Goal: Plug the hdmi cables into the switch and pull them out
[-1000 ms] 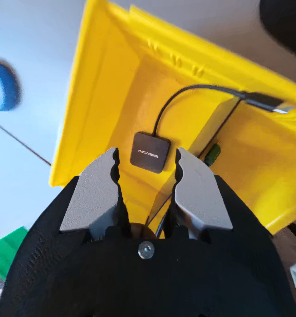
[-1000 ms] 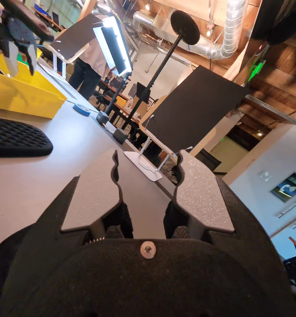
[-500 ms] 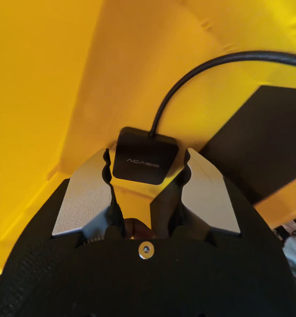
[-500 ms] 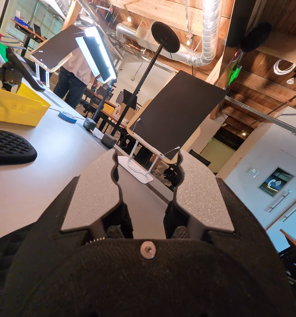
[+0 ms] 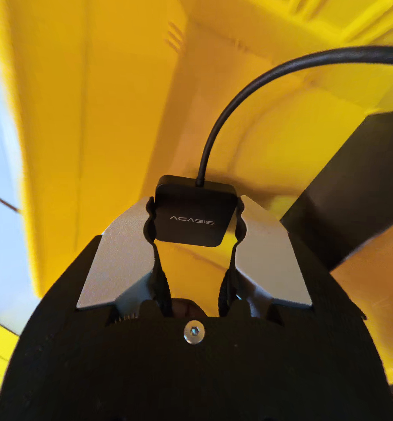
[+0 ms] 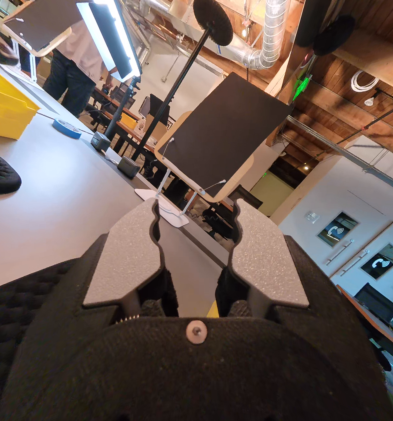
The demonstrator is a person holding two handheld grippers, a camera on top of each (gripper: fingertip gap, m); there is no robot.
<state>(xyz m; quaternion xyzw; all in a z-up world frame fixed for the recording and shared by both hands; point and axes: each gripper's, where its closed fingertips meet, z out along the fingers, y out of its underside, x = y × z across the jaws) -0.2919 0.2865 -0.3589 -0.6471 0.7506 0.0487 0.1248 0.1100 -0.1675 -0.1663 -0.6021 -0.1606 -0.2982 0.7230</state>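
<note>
Left wrist view — left gripper (image 5: 194,218) has closed onto the switch (image 5: 194,214) (right gripper (image 6: 195,224) stays spread).

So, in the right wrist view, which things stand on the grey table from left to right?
Yellow plastic bin → blue tape roll → small dark grey box → second dark grey box → white flat stand base.
</note>
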